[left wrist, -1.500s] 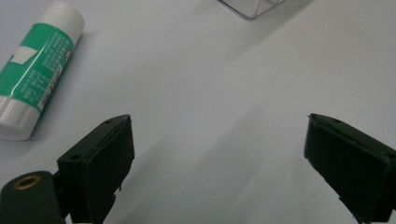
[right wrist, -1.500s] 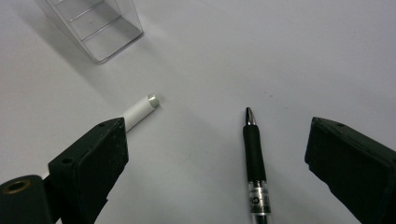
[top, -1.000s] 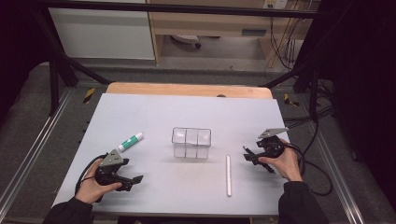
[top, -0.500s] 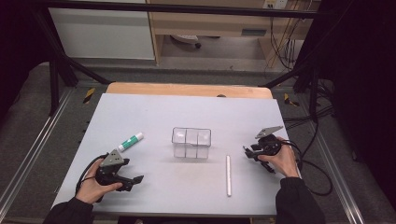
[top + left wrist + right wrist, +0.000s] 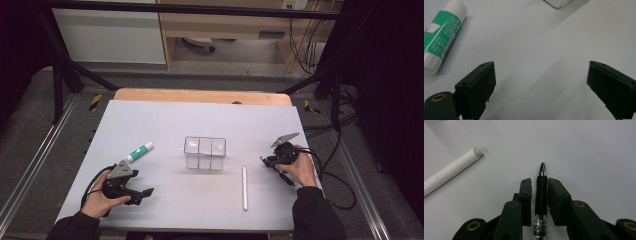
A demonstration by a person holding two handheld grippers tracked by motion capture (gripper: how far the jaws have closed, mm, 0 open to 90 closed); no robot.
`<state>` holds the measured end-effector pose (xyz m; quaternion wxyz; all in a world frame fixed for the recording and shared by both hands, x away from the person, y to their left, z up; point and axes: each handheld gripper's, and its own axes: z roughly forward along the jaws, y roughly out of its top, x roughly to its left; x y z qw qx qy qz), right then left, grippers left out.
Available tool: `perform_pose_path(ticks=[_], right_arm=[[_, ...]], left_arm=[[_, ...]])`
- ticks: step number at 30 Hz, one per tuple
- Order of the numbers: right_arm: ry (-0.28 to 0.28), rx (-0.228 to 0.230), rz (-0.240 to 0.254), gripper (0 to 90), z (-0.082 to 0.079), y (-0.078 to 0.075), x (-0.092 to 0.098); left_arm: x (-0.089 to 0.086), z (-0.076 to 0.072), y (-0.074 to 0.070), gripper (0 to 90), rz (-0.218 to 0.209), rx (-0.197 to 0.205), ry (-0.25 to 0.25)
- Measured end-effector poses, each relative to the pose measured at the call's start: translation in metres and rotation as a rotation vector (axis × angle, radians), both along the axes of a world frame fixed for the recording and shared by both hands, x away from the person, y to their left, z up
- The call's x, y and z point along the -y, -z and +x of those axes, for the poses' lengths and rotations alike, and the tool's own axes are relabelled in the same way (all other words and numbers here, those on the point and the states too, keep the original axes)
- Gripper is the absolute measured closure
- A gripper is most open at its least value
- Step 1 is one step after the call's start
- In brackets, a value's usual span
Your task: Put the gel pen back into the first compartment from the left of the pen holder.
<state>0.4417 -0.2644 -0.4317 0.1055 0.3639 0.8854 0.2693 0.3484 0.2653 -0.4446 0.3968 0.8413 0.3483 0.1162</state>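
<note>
Left hand-held gripper, lower left of the high view: jaws spread wide, empty, resting on the surface.

Glue stick: just above it.

Clear divided box: centre, likely the destination.

White stick: right of centre.

Right hand-held gripper: jaws just closing, grasping the black pen lengthwise for lifting.

Rig: handheld grippers, dark sleeves

Black jaws with brass-ringed screw holes; grey triangular top plates; black cables trailing from each.
</note>
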Motion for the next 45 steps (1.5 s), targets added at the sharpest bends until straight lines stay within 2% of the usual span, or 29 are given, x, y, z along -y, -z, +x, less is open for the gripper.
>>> perform_pose_path(ticks=[4, 13, 17, 23, 25, 30, 31, 34, 36, 45], right_arm=[[0.003, -0.007, -0.014, 73.9, 0.002, 0.003, -0.001], [0.025, -0.008, -0.007, 80.4, 0.002, 0.003, 0.000], [0.020, -0.004, -0.008, 80.6, 0.002, 0.003, 0.000], [0.029, 0.003, 0.029, 80.9, 0.000, 0.000, 0.001], [0.027, 0.020, 0.032, 80.9, -0.002, -0.004, 0.001], [0.026, 0.023, 0.047, 80.9, -0.004, -0.010, -0.001], [0.022, 0.040, 0.050, 81.0, -0.005, -0.012, -0.001], [0.010, 0.073, 0.098, 80.9, -0.008, -0.020, -0.005], [0.012, 0.081, 0.108, 80.9, -0.010, -0.022, -0.005], [0.025, 0.175, 0.247, 80.8, -0.023, -0.036, -0.013]], left_arm=[[0.000, 0.000, 0.000, 8.4, 0.000, 0.000, 0.001], [0.000, 0.000, 0.000, 8.4, 0.000, 0.000, 0.001], [0.000, 0.000, 0.000, 8.4, 0.001, -0.001, 0.000], [0.000, 0.000, 0.000, 8.4, 0.001, 0.000, 0.000], [0.000, 0.000, 0.000, 8.4, 0.001, 0.000, 0.001], [0.000, 0.000, 0.000, 8.4, -0.001, 0.001, 0.001], [0.000, 0.000, 0.000, 8.4, 0.000, 0.001, 0.001], [0.001, 0.000, 0.000, 8.4, 0.001, 0.000, 0.001], [0.001, 0.000, 0.000, 8.4, 0.000, 0.000, 0.001], [0.001, 0.000, 0.000, 8.4, 0.001, 0.000, 0.001]])
